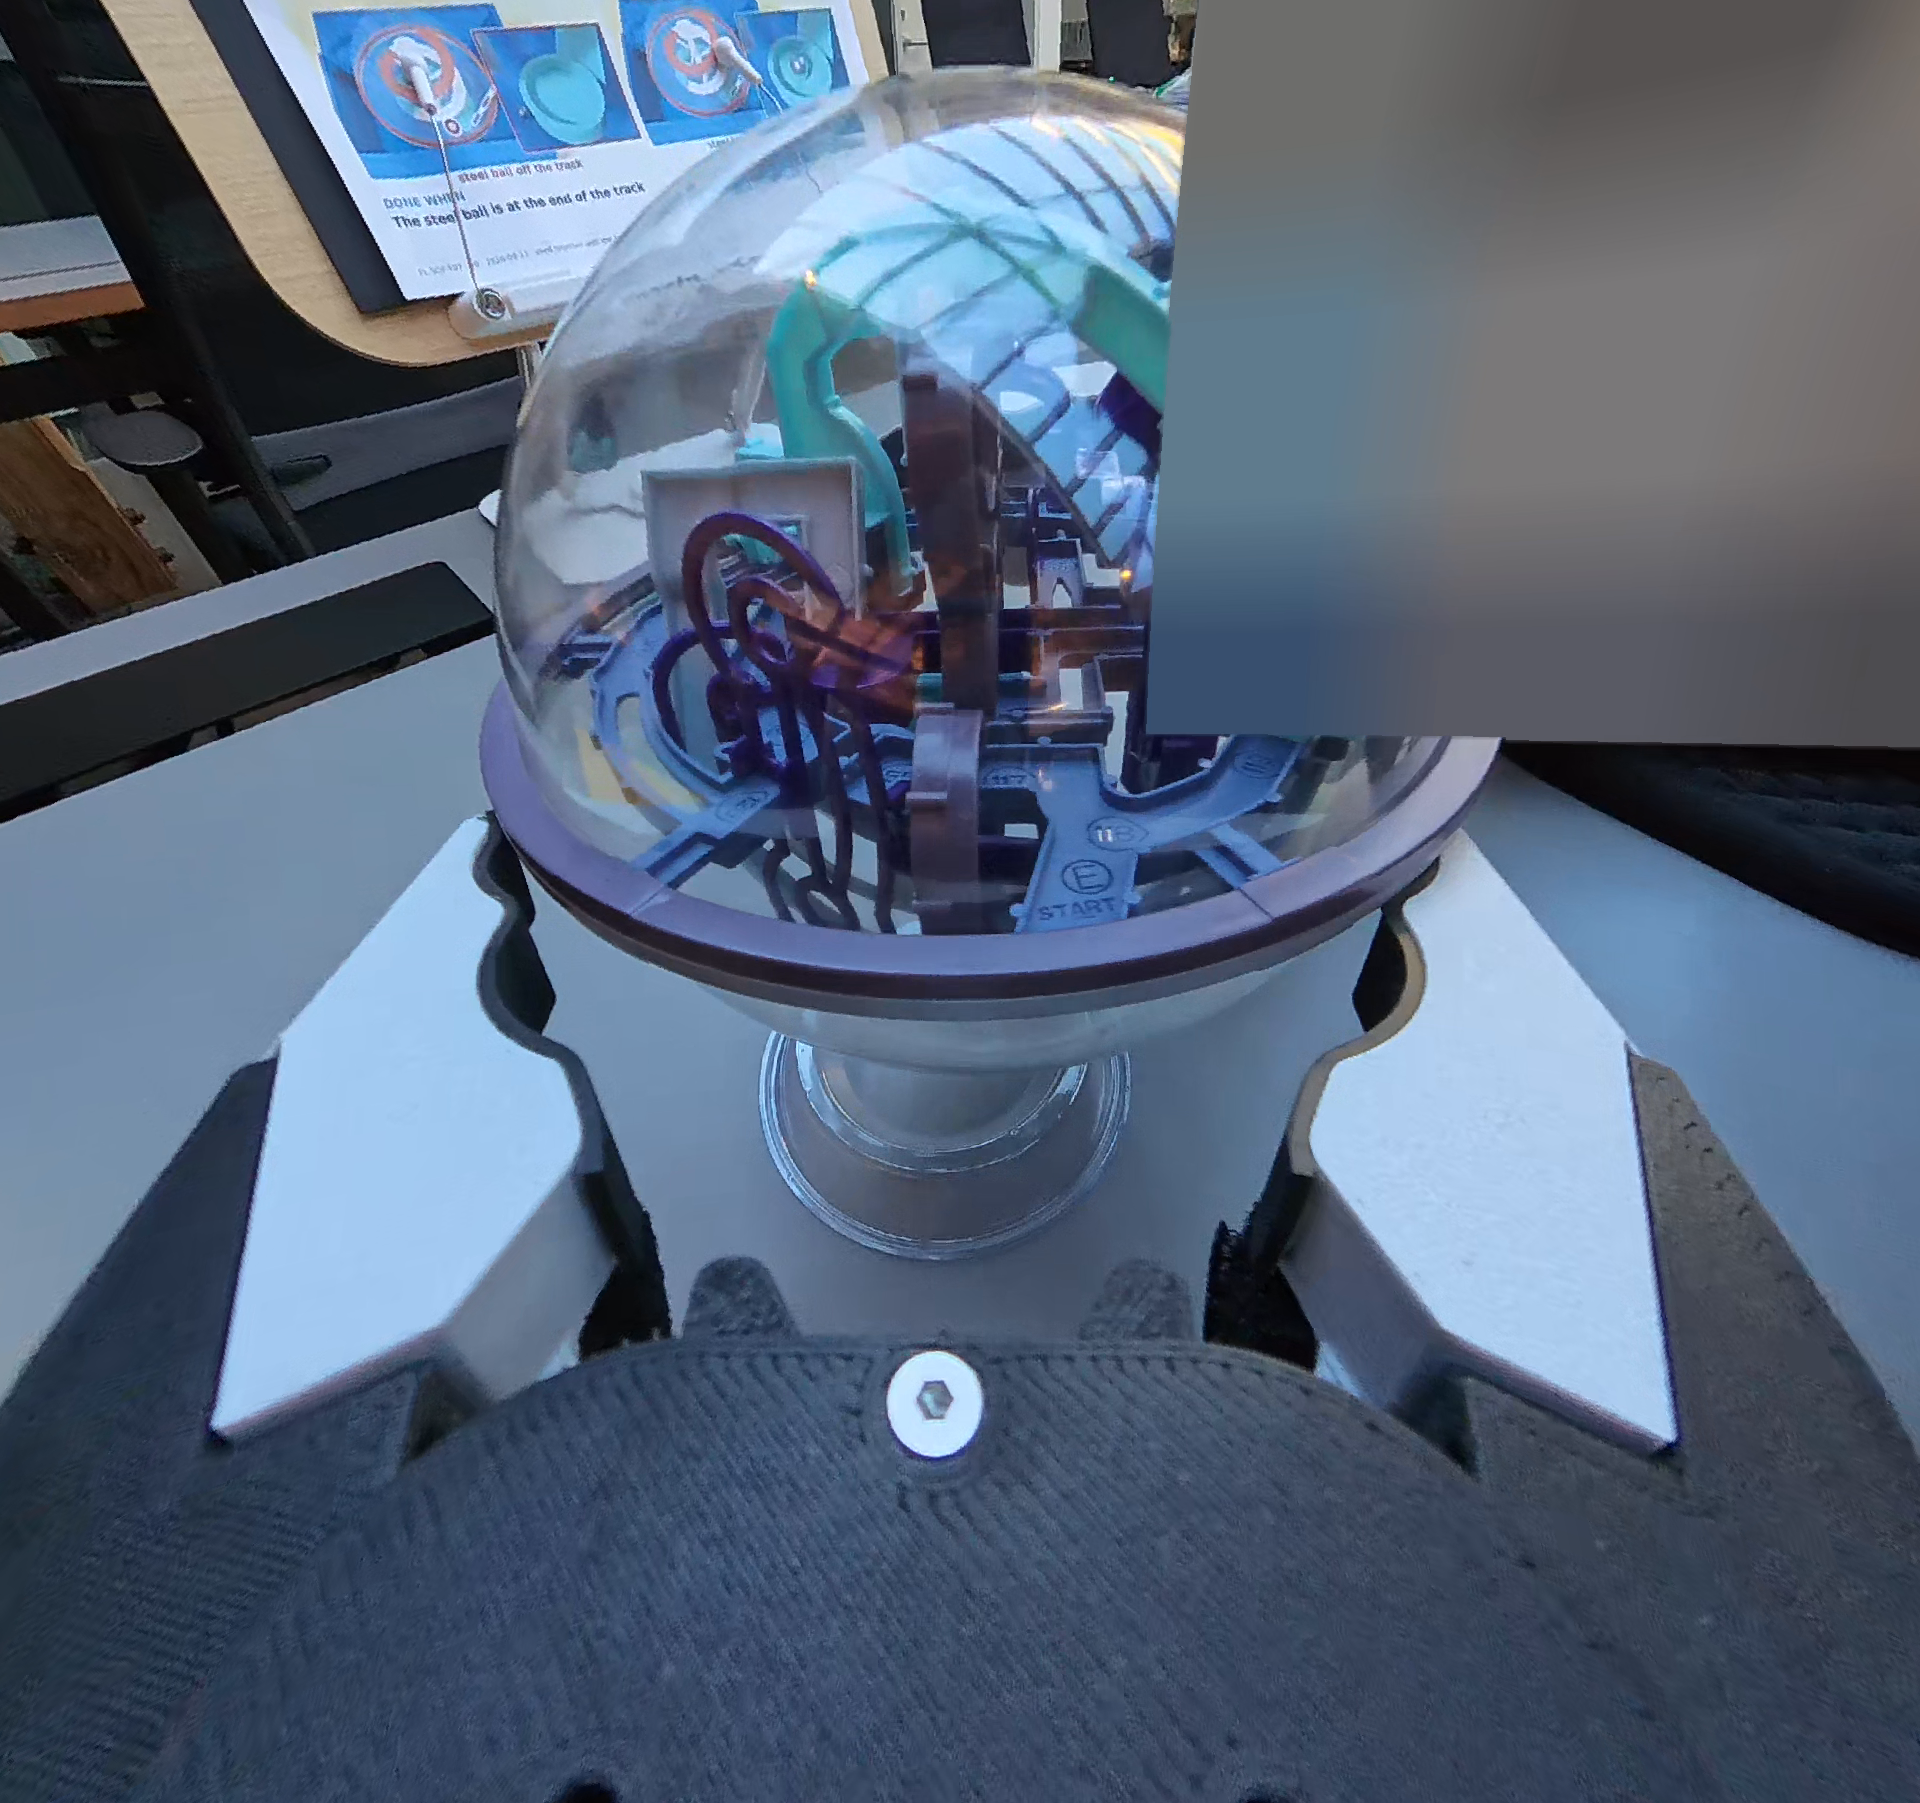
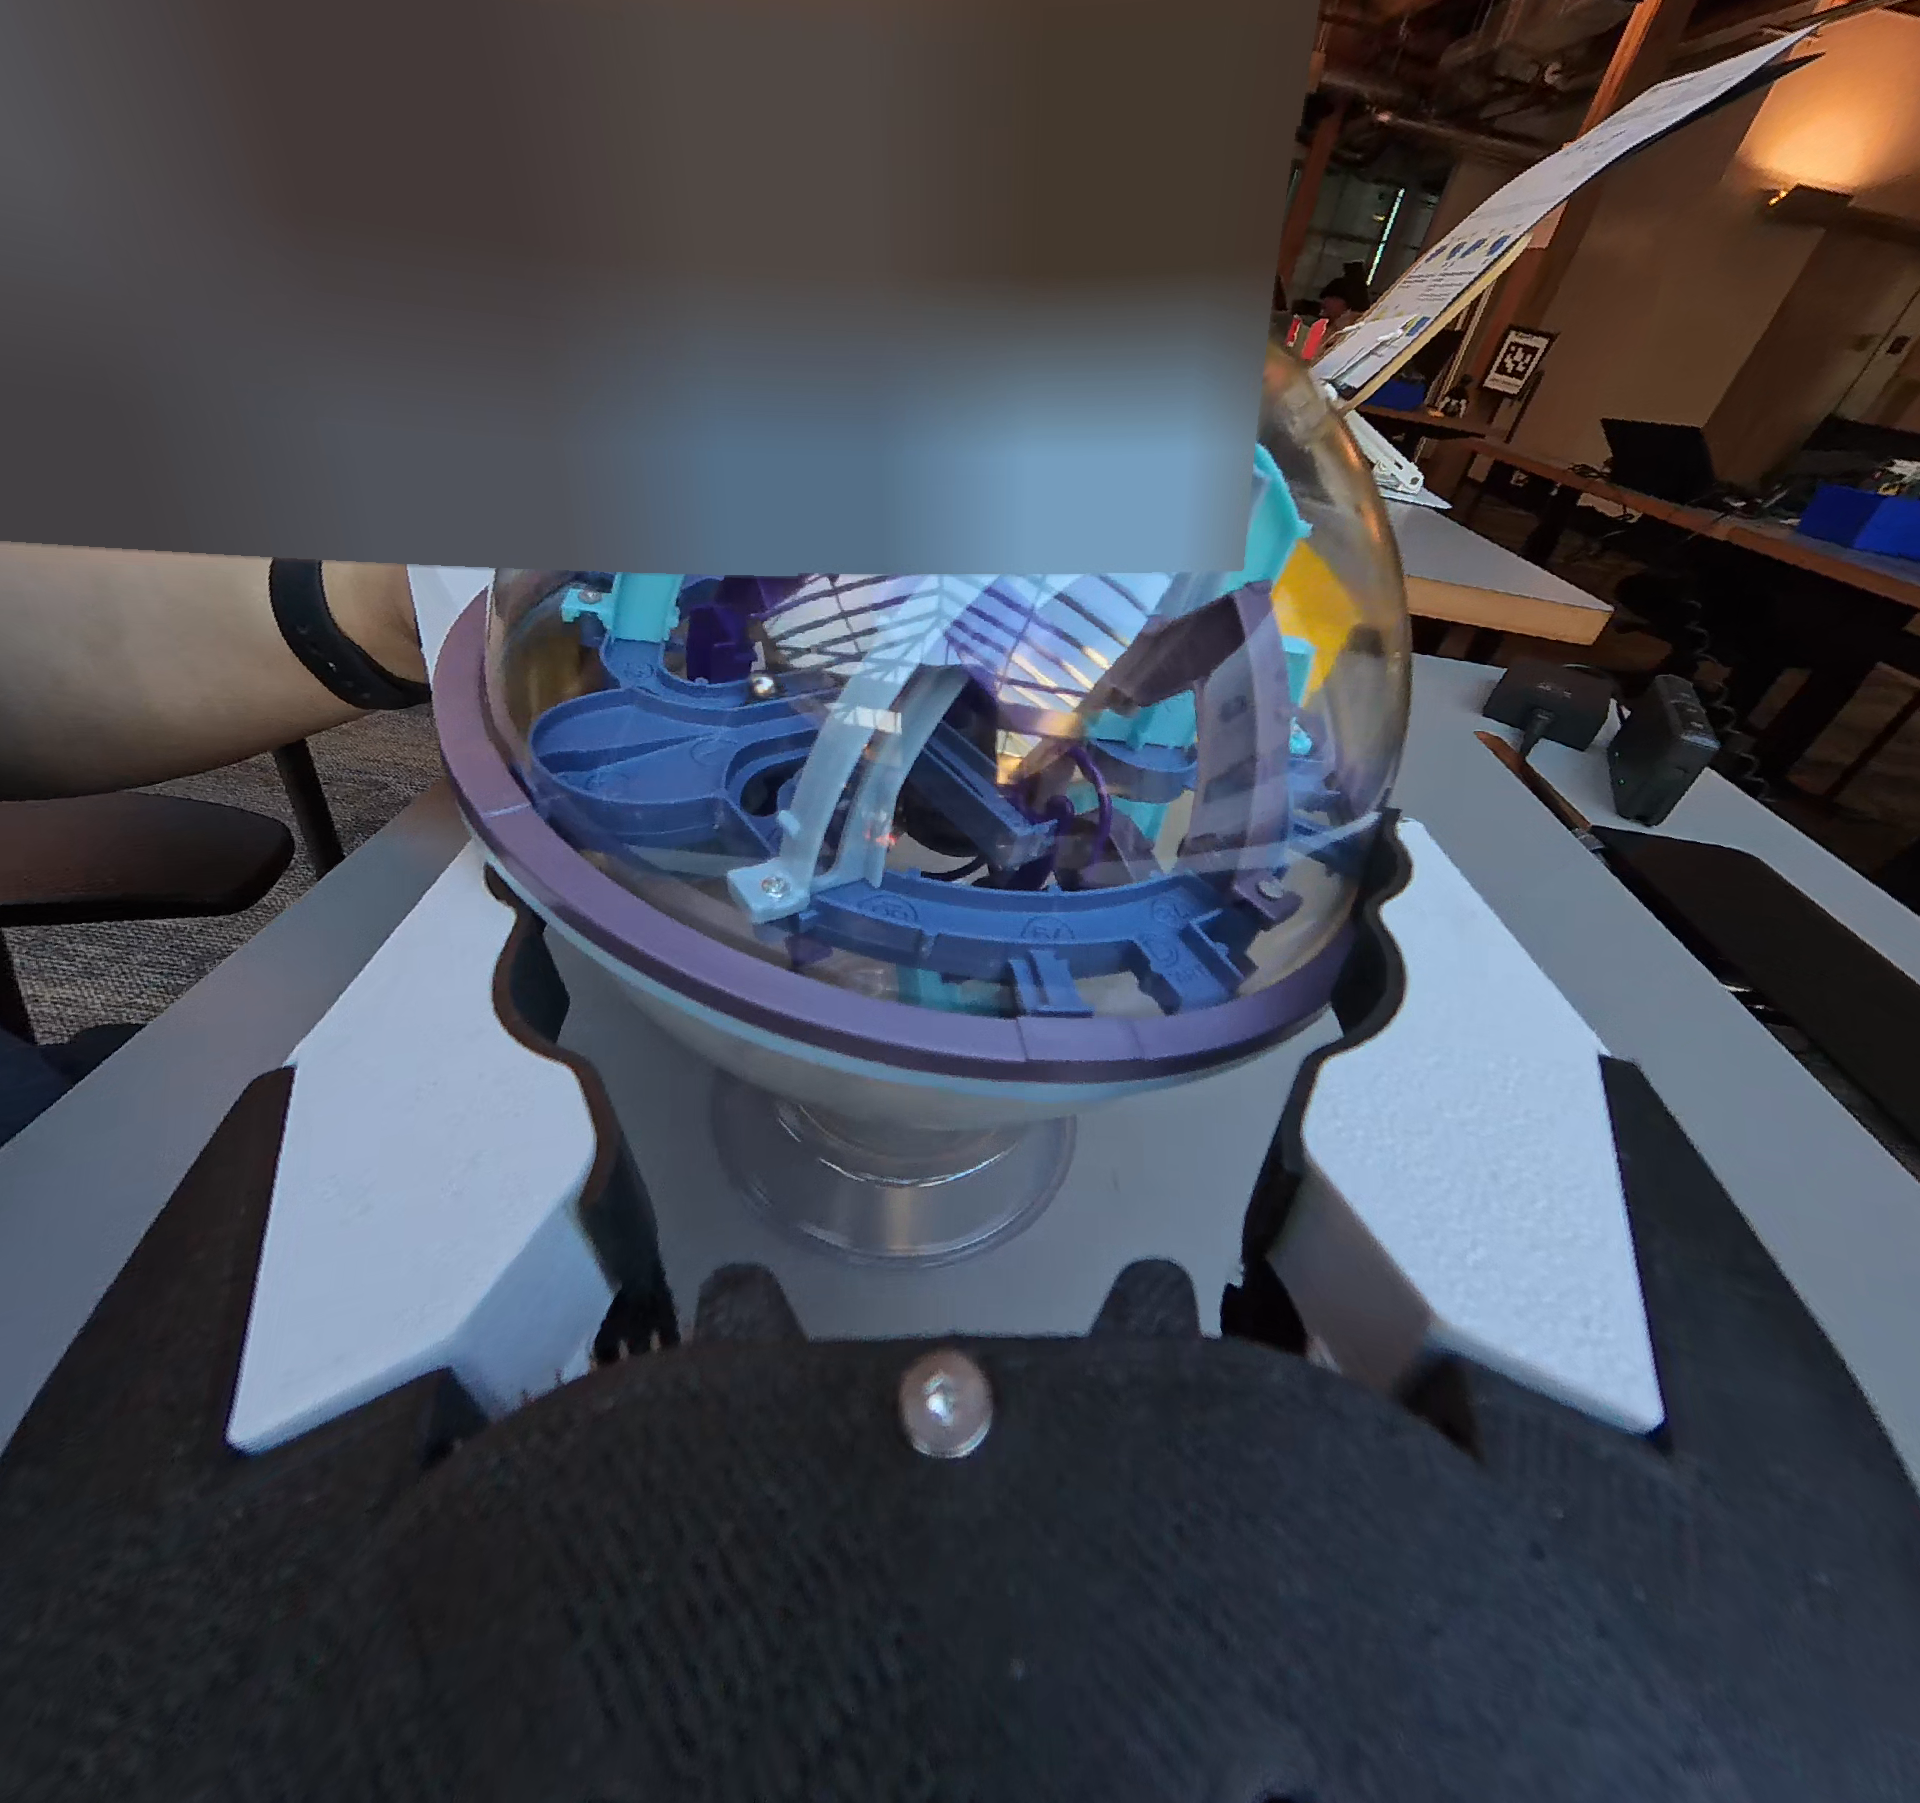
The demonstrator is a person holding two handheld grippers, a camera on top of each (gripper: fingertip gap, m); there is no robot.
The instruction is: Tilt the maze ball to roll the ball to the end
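Note:
The maze ball [image 1: 831, 506] is a clear sphere with a purple ring around its middle and blue, teal and purple tracks inside. It sits over a clear round stand [image 1: 940, 1161] on the grey table [image 1: 208, 922]. My left gripper [image 1: 966, 860] has its white fingers [image 1: 416, 1109] against both sides of the sphere just under the ring. In the right wrist view the maze ball [image 2: 935, 818] is tilted, higher at the left, above its stand [image 2: 894, 1192]. My right gripper [image 2: 945, 880] clasps it the same way. A small steel ball [image 2: 764, 685] rests on a blue track at the upper left.
An instruction sheet on a wooden board [image 1: 520, 91] stands behind the sphere. A black pad [image 1: 239, 652] lies at the left. A person's forearm with a black band [image 2: 332, 652] is at the left, and black adapters [image 2: 1652, 745] sit on the table at the right.

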